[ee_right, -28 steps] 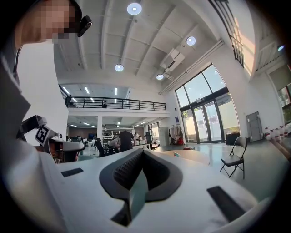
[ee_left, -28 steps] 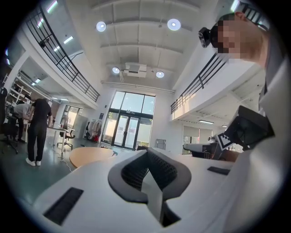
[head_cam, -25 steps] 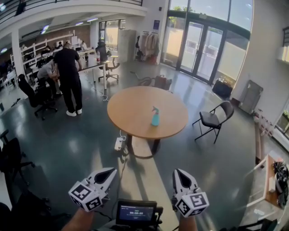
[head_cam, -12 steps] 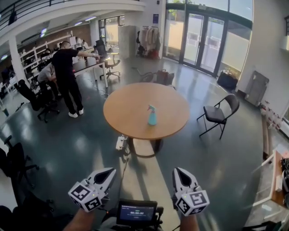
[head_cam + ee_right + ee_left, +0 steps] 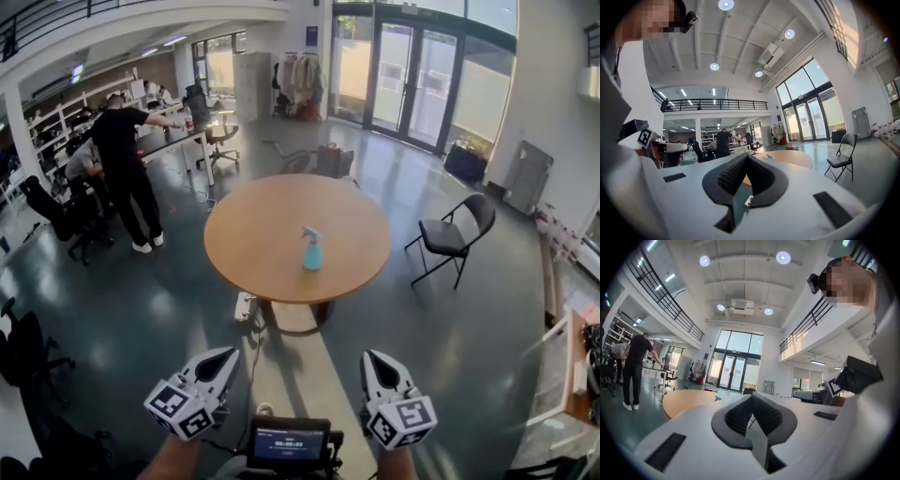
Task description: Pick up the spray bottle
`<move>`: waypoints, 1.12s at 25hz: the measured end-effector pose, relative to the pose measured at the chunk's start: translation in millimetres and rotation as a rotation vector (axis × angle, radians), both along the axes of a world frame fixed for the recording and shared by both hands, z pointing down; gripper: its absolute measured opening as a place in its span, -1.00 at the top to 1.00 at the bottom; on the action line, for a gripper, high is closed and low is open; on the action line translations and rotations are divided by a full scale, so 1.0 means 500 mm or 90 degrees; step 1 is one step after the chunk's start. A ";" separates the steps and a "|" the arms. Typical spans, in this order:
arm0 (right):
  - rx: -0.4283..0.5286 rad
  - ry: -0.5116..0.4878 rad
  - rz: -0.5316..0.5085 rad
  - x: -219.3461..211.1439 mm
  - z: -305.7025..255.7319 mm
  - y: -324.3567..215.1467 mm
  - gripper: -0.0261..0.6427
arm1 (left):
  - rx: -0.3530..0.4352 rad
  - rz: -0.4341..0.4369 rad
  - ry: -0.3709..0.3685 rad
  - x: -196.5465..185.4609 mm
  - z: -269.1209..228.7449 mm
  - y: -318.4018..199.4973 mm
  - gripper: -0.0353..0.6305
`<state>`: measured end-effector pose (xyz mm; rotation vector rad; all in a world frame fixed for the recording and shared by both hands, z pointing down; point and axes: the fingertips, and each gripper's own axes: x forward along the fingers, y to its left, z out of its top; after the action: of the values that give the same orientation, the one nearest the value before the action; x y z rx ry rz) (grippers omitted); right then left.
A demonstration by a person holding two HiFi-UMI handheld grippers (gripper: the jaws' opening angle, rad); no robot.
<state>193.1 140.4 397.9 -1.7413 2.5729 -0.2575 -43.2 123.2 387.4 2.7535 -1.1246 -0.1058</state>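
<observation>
A pale blue spray bottle (image 5: 311, 249) stands upright on a round wooden table (image 5: 253, 234), right of its middle. It shows small past the jaws in the left gripper view (image 5: 717, 398) and the right gripper view (image 5: 770, 157). Both grippers are held level over the floor, well short of the table. The left gripper (image 5: 228, 356) is shut with nothing in it, its pads meeting in its own view (image 5: 752, 398). The right gripper (image 5: 371, 358) is shut and empty too, its pads closed together (image 5: 746, 157).
A black folding chair (image 5: 450, 239) stands right of the table. A power strip (image 5: 246, 305) lies on the floor by the table's foot. A person in black (image 5: 127, 178) stands at desks far left, near office chairs (image 5: 66, 216). A wooden shelf (image 5: 572, 375) is at the right edge.
The table and bottle have come a little nearer and shifted left in the head view. The standing person has reached an arm out. Both grippers stay shut.
</observation>
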 end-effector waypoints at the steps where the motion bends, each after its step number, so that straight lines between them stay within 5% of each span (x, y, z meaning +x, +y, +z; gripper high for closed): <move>1: 0.002 0.009 0.002 -0.003 -0.002 -0.017 0.91 | 0.003 0.002 0.003 -0.001 0.000 -0.022 0.88; 9: 0.015 0.036 0.047 -0.037 -0.021 -0.165 0.91 | -0.011 0.014 0.049 -0.055 0.008 -0.190 0.88; 15: 0.008 0.054 0.043 -0.088 -0.039 -0.272 0.91 | 0.020 0.038 0.043 -0.091 -0.026 -0.300 0.88; 28: -0.013 0.066 0.080 -0.147 -0.044 -0.424 0.91 | -0.011 0.079 0.053 -0.127 0.004 -0.453 0.88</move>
<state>119.4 -71.8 375.8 -1.9652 2.5226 -0.1967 -106.4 -103.3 389.5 2.7669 -0.9282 -0.1928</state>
